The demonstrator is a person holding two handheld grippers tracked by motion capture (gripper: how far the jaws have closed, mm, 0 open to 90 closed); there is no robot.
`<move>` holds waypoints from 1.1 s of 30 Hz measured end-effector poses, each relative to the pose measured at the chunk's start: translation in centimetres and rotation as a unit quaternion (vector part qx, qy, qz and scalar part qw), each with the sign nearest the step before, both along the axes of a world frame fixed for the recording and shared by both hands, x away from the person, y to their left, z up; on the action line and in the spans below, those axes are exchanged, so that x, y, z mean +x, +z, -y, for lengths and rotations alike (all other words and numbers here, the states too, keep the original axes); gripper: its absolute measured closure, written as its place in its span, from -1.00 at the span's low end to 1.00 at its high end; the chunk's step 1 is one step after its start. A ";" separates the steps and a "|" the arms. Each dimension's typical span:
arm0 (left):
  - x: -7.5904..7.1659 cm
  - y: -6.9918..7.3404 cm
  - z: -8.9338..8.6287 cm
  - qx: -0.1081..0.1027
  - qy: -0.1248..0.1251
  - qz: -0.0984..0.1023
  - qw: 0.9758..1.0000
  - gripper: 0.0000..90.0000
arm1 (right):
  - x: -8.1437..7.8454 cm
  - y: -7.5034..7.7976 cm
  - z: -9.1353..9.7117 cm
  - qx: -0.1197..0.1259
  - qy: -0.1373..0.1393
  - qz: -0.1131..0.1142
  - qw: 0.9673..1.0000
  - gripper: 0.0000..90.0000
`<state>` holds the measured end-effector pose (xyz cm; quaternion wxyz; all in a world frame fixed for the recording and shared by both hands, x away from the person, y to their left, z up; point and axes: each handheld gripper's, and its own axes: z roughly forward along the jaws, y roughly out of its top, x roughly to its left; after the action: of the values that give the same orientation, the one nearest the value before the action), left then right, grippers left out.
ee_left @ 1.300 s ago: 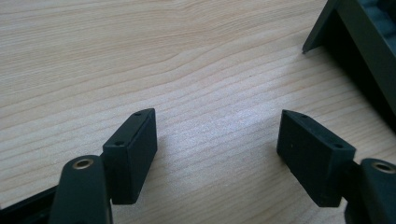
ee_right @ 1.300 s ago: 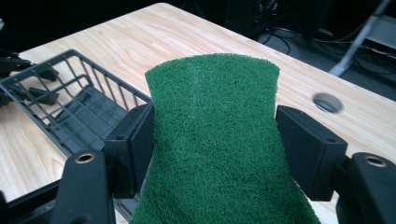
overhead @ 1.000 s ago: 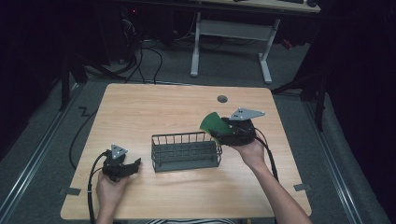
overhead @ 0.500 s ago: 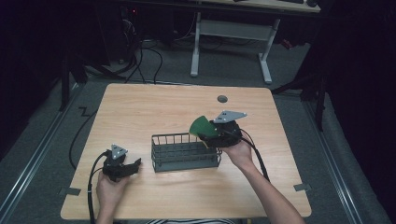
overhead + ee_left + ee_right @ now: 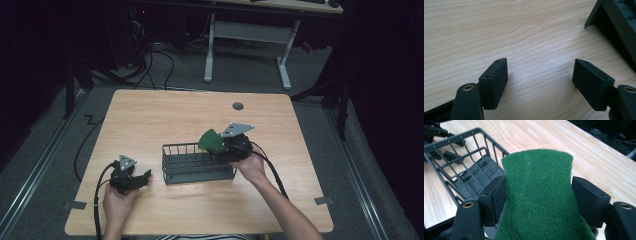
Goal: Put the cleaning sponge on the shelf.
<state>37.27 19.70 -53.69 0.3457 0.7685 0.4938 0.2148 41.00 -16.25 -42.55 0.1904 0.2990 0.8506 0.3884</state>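
The right hand-held gripper [image 5: 539,195] pinches a green scouring pad [image 5: 539,195] by its edges, just above the right end of the dark wire basket [image 5: 197,167]. To finish well, bring the pad lower over the basket's open top, clear of the rim wires, before letting go; being soft, fibrous and slightly bowed, it could snag or spring out. The basket is rigid, thin-wired and rectangular. The left hand-held gripper [image 5: 540,80] rests with jaws apart and nothing between them on the smooth wood-grain tabletop [image 5: 165,115]
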 end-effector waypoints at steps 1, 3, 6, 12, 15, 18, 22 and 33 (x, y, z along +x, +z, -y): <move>0.0 0.0 0.0 0.000 0.000 0.000 1.000 -0.36 | -0.2 -0.2 -0.2 -0.014 0.000 0.005 1.000 -0.33; 0.0 0.0 0.0 0.000 0.000 0.000 1.000 -0.36 | -0.3 -0.4 -0.2 -0.021 0.001 0.007 1.000 -0.33; 0.0 0.0 0.0 0.000 0.000 0.000 1.000 -0.36 | -0.4 -0.4 -0.2 -0.022 0.003 0.008 1.000 -0.33; 0.0 0.0 0.0 0.000 0.000 0.000 1.000 -0.36 | -0.6 -1.0 0.3 -0.012 0.001 -0.003 1.000 -0.33; 0.0 0.0 0.0 0.000 0.000 0.000 1.000 -0.36 | -0.7 -0.9 0.1 -0.017 0.004 0.000 1.000 -0.33; 0.0 0.0 0.0 0.000 0.000 0.000 1.000 -0.36 | -0.8 -1.0 0.0 -0.022 0.005 -0.001 1.000 -0.33; 0.0 0.0 0.0 0.001 0.000 0.000 1.000 -0.36 | -1.1 -1.4 -0.4 -0.050 0.007 0.012 0.999 -0.33; 0.0 0.0 0.0 0.000 0.001 0.000 1.000 -0.36 | -1.2 -1.7 -0.2 -0.031 0.007 -0.012 0.999 -0.34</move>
<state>37.27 19.65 -53.69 0.3455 0.7681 0.4943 0.2153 39.79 -16.09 -44.27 0.1862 0.2914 0.8666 0.3598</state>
